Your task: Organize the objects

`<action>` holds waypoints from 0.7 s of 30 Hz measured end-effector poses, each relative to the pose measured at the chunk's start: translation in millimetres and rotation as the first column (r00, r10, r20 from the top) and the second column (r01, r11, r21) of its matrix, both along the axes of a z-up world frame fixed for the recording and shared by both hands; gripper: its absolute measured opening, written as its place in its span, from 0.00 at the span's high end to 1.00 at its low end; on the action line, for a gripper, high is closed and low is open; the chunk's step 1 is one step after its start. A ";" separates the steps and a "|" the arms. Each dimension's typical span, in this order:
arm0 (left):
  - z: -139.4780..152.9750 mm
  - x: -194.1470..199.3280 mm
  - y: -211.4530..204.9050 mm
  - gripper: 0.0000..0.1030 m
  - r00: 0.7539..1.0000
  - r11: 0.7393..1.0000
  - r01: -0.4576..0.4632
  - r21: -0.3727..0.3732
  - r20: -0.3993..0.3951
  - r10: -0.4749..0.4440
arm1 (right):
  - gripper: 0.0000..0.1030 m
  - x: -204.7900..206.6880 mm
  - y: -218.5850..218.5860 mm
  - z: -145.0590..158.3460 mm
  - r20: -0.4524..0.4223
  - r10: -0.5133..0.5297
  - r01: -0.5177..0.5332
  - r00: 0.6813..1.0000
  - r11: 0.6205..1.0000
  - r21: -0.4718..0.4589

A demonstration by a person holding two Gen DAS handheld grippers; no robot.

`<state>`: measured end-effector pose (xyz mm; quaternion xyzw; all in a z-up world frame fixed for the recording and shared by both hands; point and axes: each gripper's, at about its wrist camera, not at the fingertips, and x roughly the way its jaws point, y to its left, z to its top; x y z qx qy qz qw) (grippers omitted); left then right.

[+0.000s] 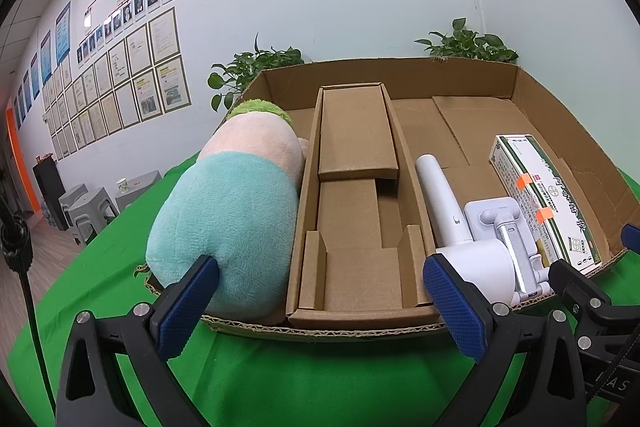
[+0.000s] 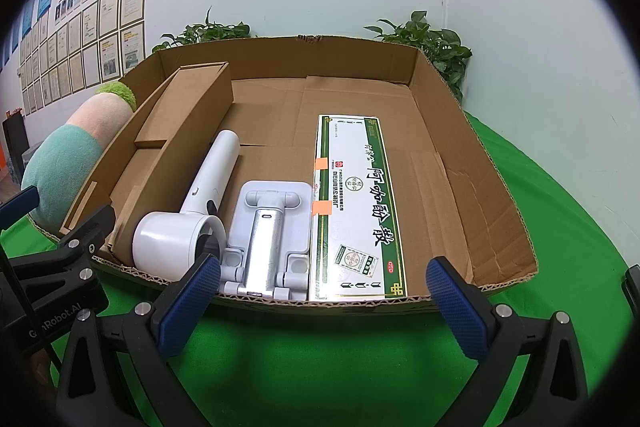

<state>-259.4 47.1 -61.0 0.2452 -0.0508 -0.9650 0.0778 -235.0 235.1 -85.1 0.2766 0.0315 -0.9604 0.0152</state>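
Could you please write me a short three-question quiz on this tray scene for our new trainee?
1. True or false: the white hair dryer lies inside the shallow brown cardboard tray.
2. Which item lies between the hair dryer and the long white-and-green medicine box? A) the white folding phone stand B) a mug C) scissors
3. Fill in: the plush toy with the teal body lies at the tray's ___ end, seen from the grippers.

Key: 1 true; 2 A; 3 left. Both the left hand-held gripper and the right hand-held gripper are open.
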 end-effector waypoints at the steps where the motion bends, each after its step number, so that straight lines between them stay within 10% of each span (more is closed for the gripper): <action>1: -0.1 -0.1 0.0 0.00 1.000 1.000 -0.001 -0.001 0.000 0.001 | 0.00 0.0 0.0 0.0 0.000 0.000 0.000 1.000 1.000 0.000; 21: 0.9 -0.1 0.6 0.00 1.000 1.000 -0.001 0.002 -0.001 0.001 | 0.00 0.0 -0.1 -0.1 0.000 0.000 0.000 1.000 1.000 0.000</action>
